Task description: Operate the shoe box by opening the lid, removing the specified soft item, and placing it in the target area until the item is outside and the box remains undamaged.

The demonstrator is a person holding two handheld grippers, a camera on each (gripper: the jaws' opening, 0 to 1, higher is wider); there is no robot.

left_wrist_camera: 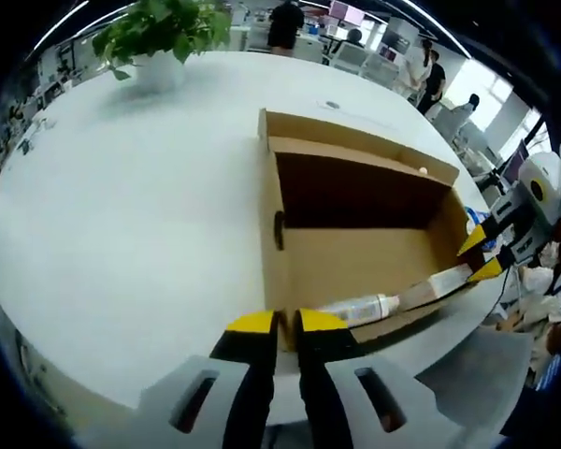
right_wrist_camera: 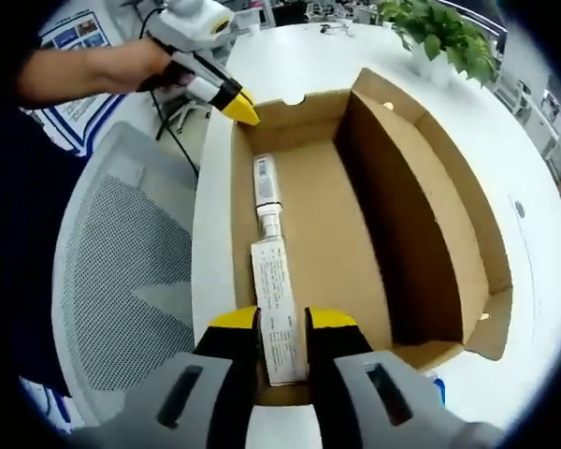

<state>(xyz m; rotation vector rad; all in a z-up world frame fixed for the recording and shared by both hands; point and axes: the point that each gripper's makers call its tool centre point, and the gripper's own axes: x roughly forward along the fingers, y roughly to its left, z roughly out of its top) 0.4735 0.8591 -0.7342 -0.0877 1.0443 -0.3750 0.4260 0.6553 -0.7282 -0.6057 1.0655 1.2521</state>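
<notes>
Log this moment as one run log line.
lid: open | right gripper: around tube end inside shoe box | left gripper: on box wall | tube: not out

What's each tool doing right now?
Left tool: shut on the box wall.
Right tool: shut on the tube inside the box.

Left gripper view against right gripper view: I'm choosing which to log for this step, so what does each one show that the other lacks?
Left gripper view alone: people standing beyond the table's far edge, and the left gripper seen along its own fingers, closed on the box's near wall.

Right gripper view alone: a mesh office chair beside the table, the printed label on the tube, and the hand holding the left gripper.

Shared: the open cardboard shoe box, the white tube inside, the potted plant, and the right gripper closed on the tube.
</notes>
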